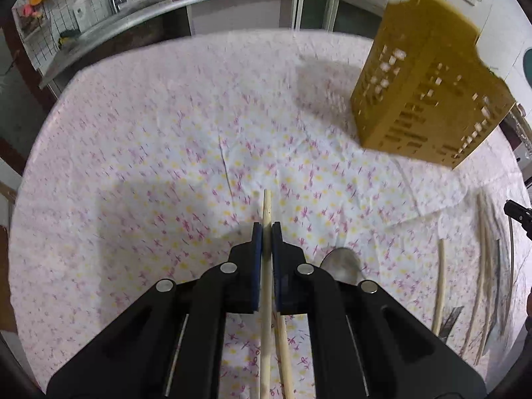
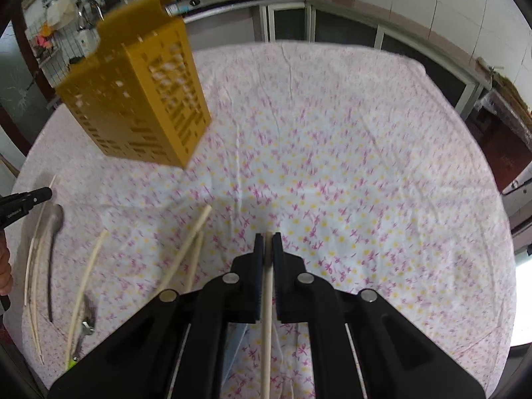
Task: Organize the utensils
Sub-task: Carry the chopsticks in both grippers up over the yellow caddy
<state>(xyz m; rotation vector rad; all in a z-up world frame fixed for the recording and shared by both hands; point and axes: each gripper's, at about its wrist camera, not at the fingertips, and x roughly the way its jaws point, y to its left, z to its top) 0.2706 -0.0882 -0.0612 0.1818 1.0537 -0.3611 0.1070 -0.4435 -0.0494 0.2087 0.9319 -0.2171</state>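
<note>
In the left wrist view my left gripper (image 1: pixel 266 229) is shut on a pale wooden chopstick (image 1: pixel 266 206) whose tip pokes out past the blue pads; a second chopstick (image 1: pixel 284 352) lies under the gripper beside it. A metal spoon (image 1: pixel 342 264) lies just right of the fingers. My right gripper (image 2: pixel 268 237) is shut on another wooden chopstick (image 2: pixel 267 306). The yellow slotted utensil holder (image 1: pixel 429 96) (image 2: pixel 139 89) stands on the floral cloth, far right in the left view and far left in the right view. Loose chopsticks (image 2: pixel 184 249) lie left of the right gripper.
More chopsticks (image 1: pixel 482 266), a spoon (image 2: pixel 55 232) and a fork (image 2: pixel 87 316) lie scattered on the cloth-covered table (image 2: pixel 332 133). A kitchen counter (image 1: pixel 166 3) with a wire rack and a stove runs behind the table. A person's hand (image 2: pixel 5 266) shows at the left edge.
</note>
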